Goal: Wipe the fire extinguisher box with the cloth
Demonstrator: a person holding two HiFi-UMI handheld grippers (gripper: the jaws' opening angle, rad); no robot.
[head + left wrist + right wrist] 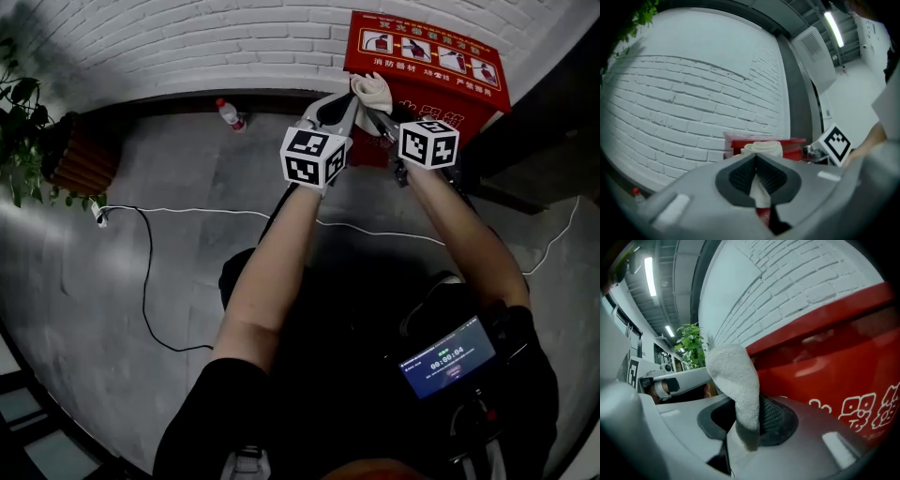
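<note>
The left gripper (756, 157) is clamped shut on the one cloth (763, 148), and the right gripper (754, 411) pinches its other tail. The cloth stands bunched, its long axis running up from the jaws to the upper front edge of the single red fire extinguisher box (427, 58), at the box's left end. One bottle (229, 113) stands left of the box by the brick wall (187, 42), with one potted plant (23, 131) farther left. One white cable (187, 211) crosses the floor in front of the box.

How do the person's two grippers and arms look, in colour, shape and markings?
The left gripper and the right gripper both have smooth grey shells that narrow toward the fingers, whose pads are dark and ribbed. Each carries a white cube printed with black square markers. The person wears a black top with short sleeves; the forearms are bare.
</note>
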